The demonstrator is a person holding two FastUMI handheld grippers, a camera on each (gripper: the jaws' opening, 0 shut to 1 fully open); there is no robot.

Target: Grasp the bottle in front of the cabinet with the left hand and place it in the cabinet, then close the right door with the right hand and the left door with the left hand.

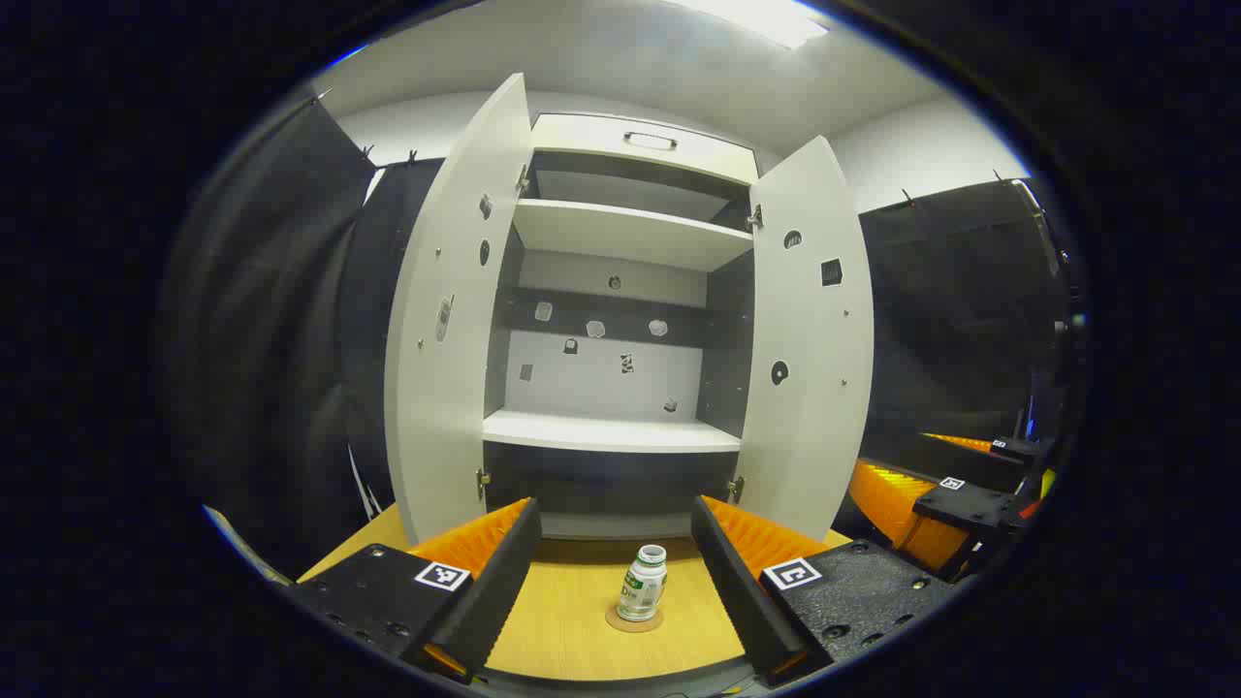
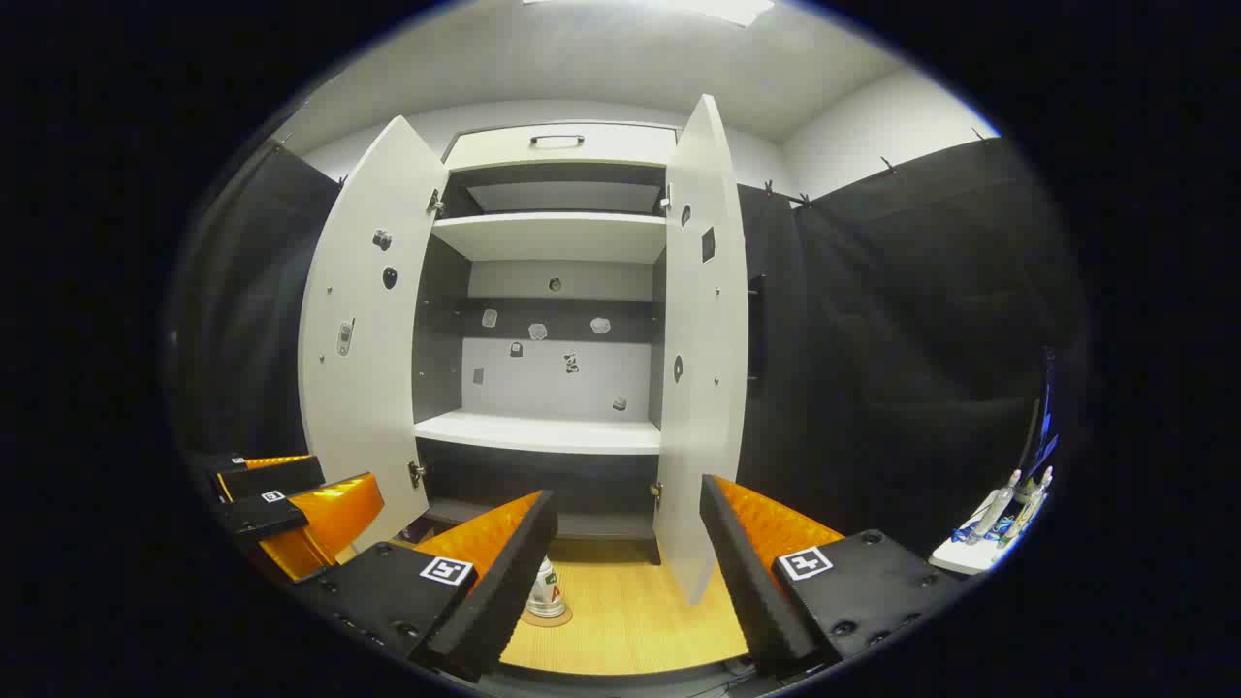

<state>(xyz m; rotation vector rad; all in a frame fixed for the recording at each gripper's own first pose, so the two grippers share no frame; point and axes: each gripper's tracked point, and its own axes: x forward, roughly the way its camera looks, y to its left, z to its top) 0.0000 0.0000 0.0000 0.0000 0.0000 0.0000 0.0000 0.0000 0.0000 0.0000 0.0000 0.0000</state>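
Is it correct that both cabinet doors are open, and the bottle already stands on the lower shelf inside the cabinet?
Not quite. Both doors, the left door and the right door, are open, but the bottle is not on the lower shelf. The left gripper view shows it standing upright on a round coaster on the wooden table, in front of the cabinet, between the open left claw fingers.

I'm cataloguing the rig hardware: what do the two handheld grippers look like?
The left gripper and the right gripper look alike: two long wedge-shaped fingers with ribbed inner faces, on textured black bodies with screw holes. Each body block bears a small square black-and-white marker.
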